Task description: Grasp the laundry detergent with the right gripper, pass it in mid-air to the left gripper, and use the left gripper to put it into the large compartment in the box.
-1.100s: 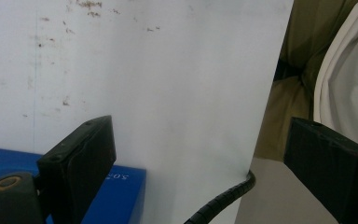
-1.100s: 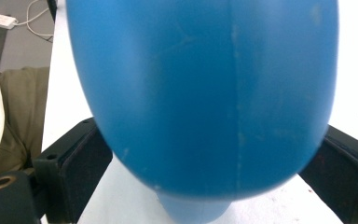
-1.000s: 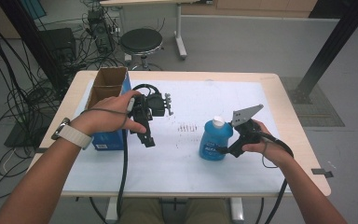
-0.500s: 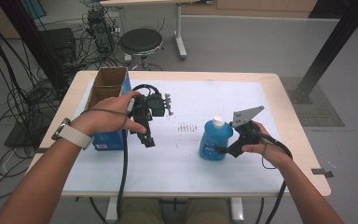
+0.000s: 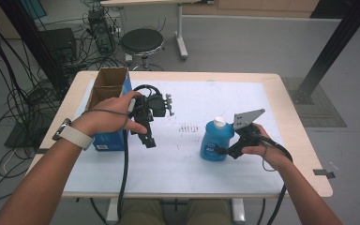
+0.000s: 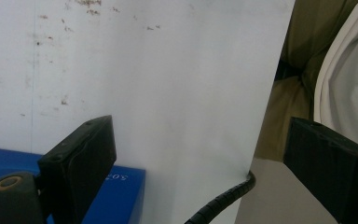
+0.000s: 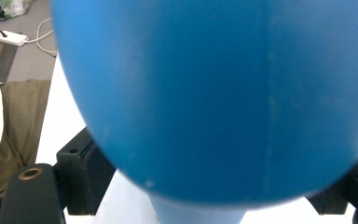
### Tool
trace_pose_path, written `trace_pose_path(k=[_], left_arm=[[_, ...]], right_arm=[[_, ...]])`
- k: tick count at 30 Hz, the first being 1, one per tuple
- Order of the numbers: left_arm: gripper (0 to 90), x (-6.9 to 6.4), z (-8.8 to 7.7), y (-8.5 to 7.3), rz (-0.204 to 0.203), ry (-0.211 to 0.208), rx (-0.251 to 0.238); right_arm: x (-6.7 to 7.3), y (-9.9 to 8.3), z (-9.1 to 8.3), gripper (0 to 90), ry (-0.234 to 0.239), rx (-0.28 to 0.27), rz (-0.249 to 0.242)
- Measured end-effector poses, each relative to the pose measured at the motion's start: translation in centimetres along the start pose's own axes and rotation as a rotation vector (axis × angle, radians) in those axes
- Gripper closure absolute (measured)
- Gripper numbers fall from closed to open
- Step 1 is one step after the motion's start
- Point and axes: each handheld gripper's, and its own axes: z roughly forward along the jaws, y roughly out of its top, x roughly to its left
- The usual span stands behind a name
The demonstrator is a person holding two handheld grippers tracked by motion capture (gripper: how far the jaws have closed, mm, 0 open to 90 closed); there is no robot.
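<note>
A blue bottle (image 5: 212,143) with a white cap stands upright on the white mat, right of centre. My right gripper (image 5: 221,151) reaches it from the right. Its jaws have just been closing, and they now sit against the sides of the bottle (image 7: 214,93), which lies between them. In the right gripper view my right gripper (image 7: 216,191) shows a jaw on each flank of the blue body. My left gripper (image 5: 146,137) hangs over the mat next to a blue box (image 5: 107,140), pointing down. Seen in its own view, my left gripper (image 6: 200,135) is open with nothing between its jaws.
The blue box holds an open cardboard top (image 5: 108,84) at the table's left. The white mat (image 5: 192,164) covers most of the wooden table (image 5: 304,154). A stool (image 5: 142,41) and cables lie beyond the far edge. The person's lap shows past the mat edge (image 6: 279,93).
</note>
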Motion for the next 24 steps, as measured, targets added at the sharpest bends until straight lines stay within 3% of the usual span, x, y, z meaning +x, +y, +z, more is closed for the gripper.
trace_pose_path(k=[24], left_arm=[[9.8,0.04,0.14,0.04,-0.004,-0.004,0.004]], right_arm=[[0.11,-0.66,0.31,25.9,0.017,-0.064,-0.008]])
